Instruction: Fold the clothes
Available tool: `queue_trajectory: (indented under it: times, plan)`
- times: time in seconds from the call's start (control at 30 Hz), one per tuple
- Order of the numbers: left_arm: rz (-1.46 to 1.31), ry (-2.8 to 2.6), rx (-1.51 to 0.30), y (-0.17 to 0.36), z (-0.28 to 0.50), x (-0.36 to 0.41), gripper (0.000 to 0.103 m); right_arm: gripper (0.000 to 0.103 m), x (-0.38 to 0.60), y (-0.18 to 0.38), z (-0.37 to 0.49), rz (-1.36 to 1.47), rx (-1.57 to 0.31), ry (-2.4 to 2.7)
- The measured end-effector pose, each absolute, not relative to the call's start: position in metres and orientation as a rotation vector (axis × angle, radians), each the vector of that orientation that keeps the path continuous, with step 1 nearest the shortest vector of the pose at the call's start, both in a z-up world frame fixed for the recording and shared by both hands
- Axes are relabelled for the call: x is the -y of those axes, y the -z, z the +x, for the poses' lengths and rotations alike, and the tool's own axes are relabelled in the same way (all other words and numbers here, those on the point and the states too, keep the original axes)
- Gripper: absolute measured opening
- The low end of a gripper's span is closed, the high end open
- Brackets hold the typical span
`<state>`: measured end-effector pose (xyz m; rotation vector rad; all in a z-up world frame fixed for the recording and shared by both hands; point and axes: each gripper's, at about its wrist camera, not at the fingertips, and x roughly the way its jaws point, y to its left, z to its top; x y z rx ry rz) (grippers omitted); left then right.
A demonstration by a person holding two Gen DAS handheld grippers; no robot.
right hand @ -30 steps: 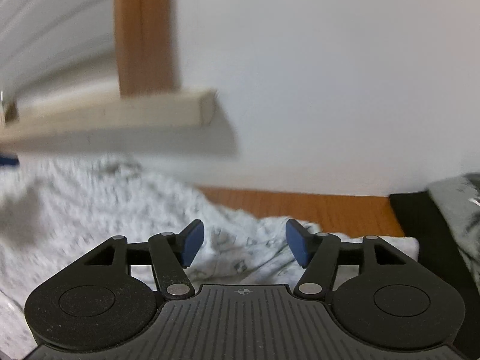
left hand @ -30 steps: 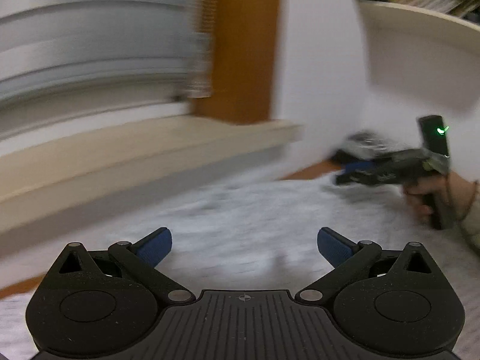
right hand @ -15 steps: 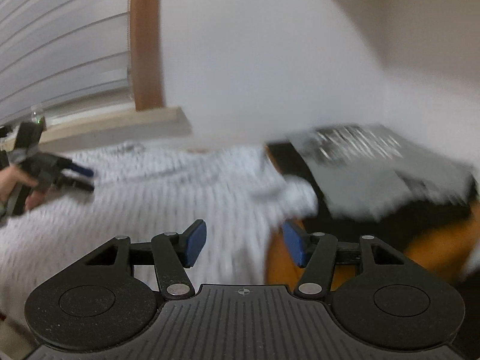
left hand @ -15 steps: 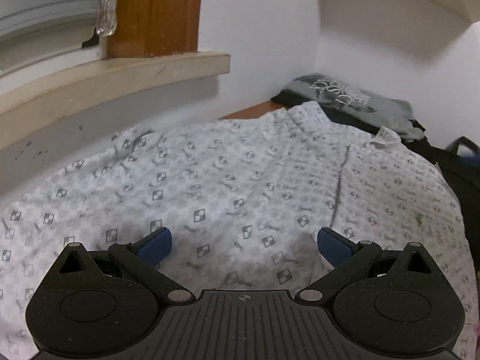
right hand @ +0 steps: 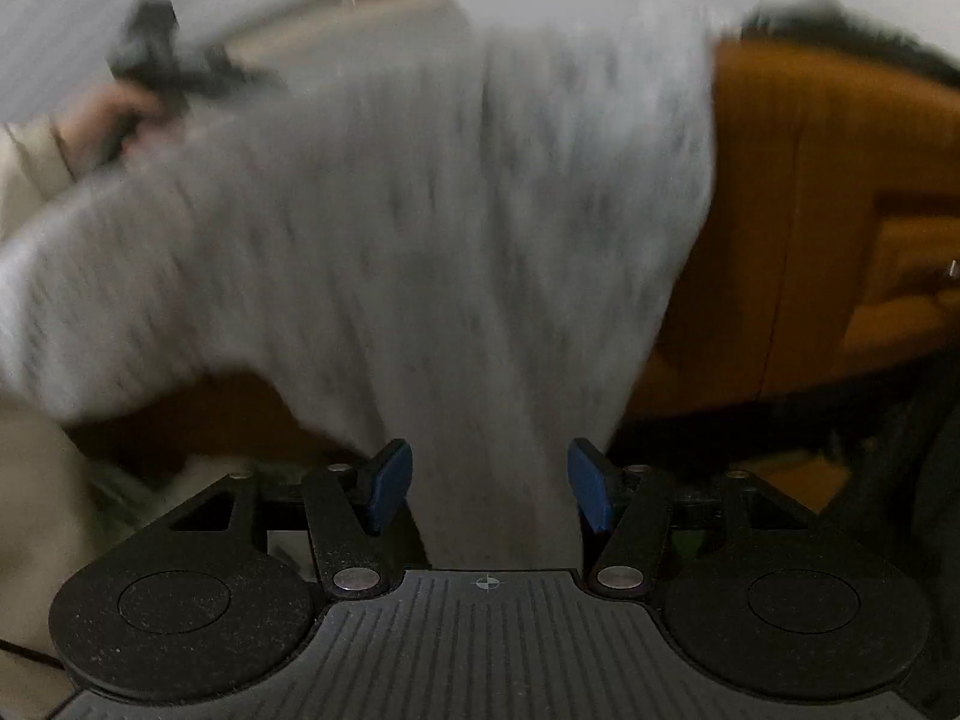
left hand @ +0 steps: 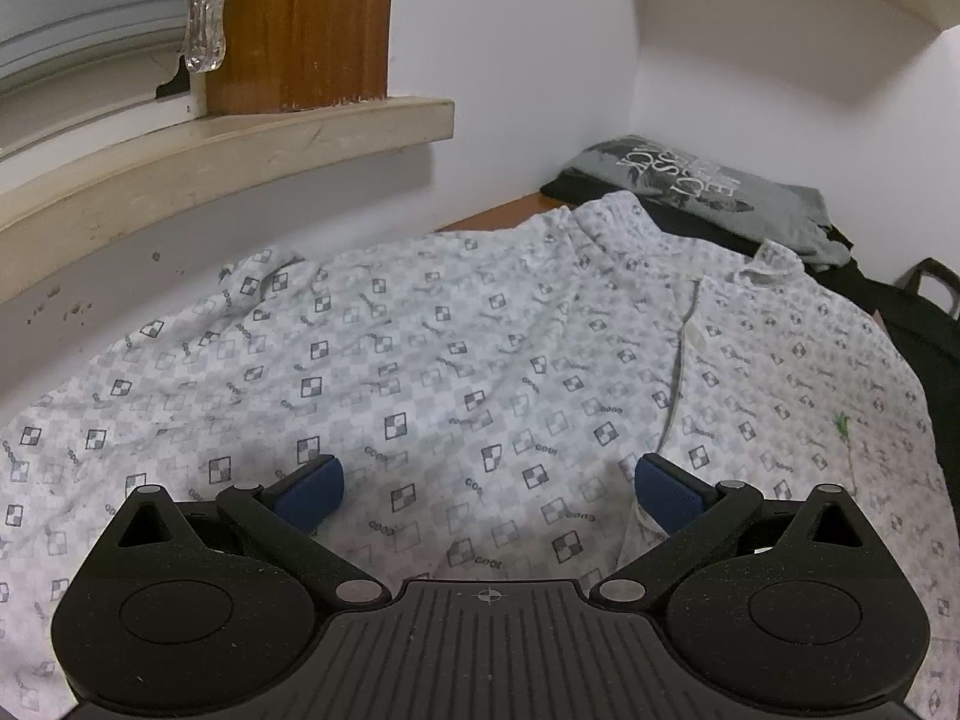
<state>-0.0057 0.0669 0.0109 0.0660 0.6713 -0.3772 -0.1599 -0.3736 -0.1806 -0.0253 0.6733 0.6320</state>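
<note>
The right claw has swung to the patterned shirt's near end; both claws gape, gripping nothing yet.

The right gripper has been swung from the wall toward the white checked-print cotton shirt, whose hem is now framed at twelve o'clock.

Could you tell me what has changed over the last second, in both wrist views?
The right gripper has swung away from the wall and window sill to the near end of the patterned shirt, which now lies between its open pads. The left gripper tipped down from the sill onto the spread shirt, then settled. Neither took hold of anything. The shirt stays spread out, the folded grey T-shirt stays behind it, and both grippers stay open.
</note>
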Motion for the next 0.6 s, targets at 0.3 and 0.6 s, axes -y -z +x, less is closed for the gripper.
queue_trajectory:
  times: [0.3,0.6]
  plan:
    - [0.073,0.375,-0.67,-0.011,-0.007,-0.066,0.103,0.002,0.38,0.172,-0.136,0.063,-0.783,-0.695]
    - [0.101,0.375,-0.559,-0.045,-0.04,-0.025,0.103,0.002,0.438,0.012,-0.157,0.243,-0.506,-0.764]
